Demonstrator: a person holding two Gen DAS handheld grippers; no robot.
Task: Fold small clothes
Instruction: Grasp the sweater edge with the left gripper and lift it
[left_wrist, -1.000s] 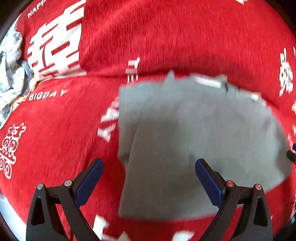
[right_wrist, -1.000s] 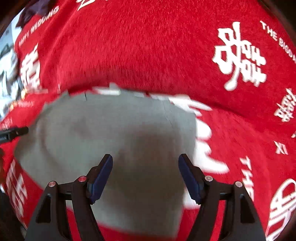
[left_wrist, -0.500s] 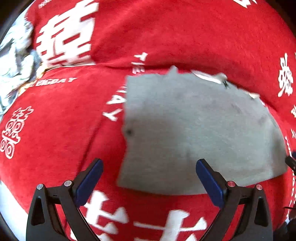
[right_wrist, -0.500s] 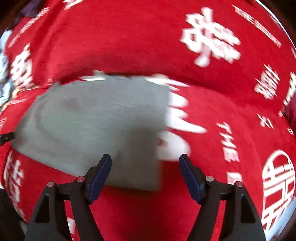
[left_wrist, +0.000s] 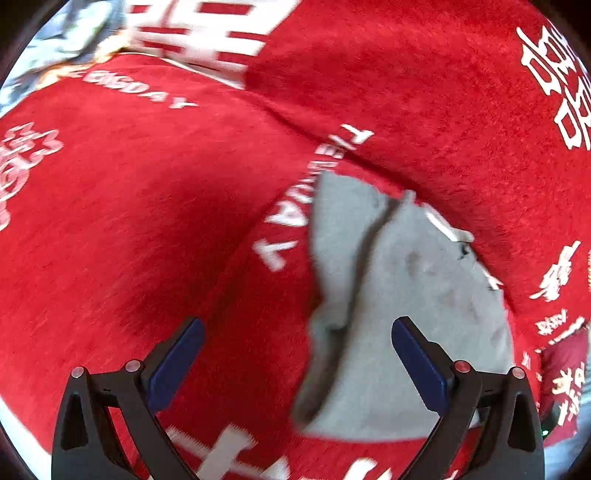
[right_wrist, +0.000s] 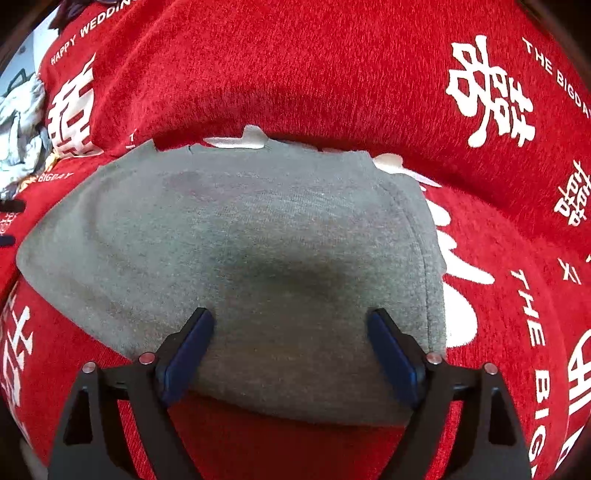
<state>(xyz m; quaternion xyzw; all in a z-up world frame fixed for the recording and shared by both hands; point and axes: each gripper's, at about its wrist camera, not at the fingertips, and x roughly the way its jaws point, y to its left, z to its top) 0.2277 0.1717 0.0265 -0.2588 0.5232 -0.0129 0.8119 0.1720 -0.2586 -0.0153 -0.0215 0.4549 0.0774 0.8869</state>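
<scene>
Grey garment (right_wrist: 258, 258) folded on red cover (right_wrist: 295, 74). Left gripper (left_wrist: 295, 354) spread; right gripper (right_wrist: 291, 343) opening, both empty. Risk: lower-centre fold edge snags, unfolds.

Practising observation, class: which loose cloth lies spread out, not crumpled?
The grey garment on the red cover; the pale cloth far left is crumpled.

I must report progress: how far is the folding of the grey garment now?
Done: the grey garment lies flat as a compact folded shape on the red blanket. In hand: nothing; the right gripper is opening above it, and the left gripper is open. Left: probably another fold or setting it aside.
</scene>
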